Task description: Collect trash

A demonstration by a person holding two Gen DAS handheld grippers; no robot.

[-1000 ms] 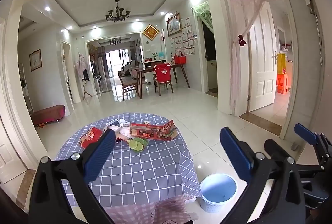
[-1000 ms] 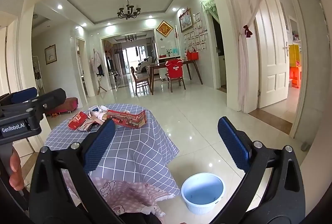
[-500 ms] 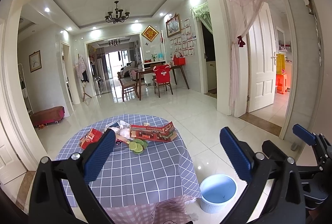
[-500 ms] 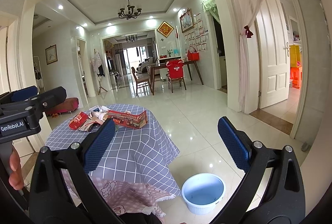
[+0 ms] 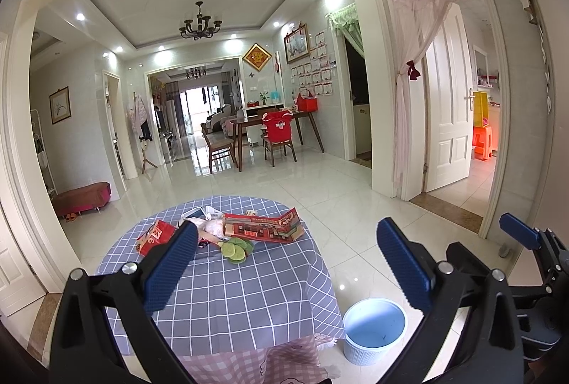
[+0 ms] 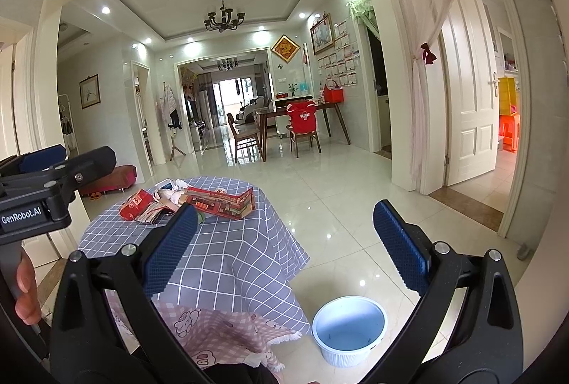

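Trash lies at the far side of a round table with a grey checked cloth (image 5: 227,298): a long flattened red box (image 5: 263,229), a small red carton (image 5: 154,236), crumpled white wrappers (image 5: 209,224) and green lime slices (image 5: 236,249). A pale blue bin (image 5: 373,325) stands on the floor to the right of the table. My left gripper (image 5: 286,234) hovers open and empty, short of the table. My right gripper (image 6: 284,217) is also open and empty, above the table's near right side, with the bin (image 6: 350,329) below it. The red box (image 6: 222,202) and carton (image 6: 137,204) show in the right wrist view too.
A pink checked cloth (image 6: 213,327) hangs under the grey one at the near edge. Glossy white floor tiles (image 5: 320,185) stretch to a dining table with chairs (image 5: 270,135). A white door (image 5: 450,106) with a curtain stands open at the right. A hand (image 6: 25,291) holds the left gripper's handle.
Almost nothing differs. Both grippers drift very slightly and stay open and empty; the trash and the bin have not moved.
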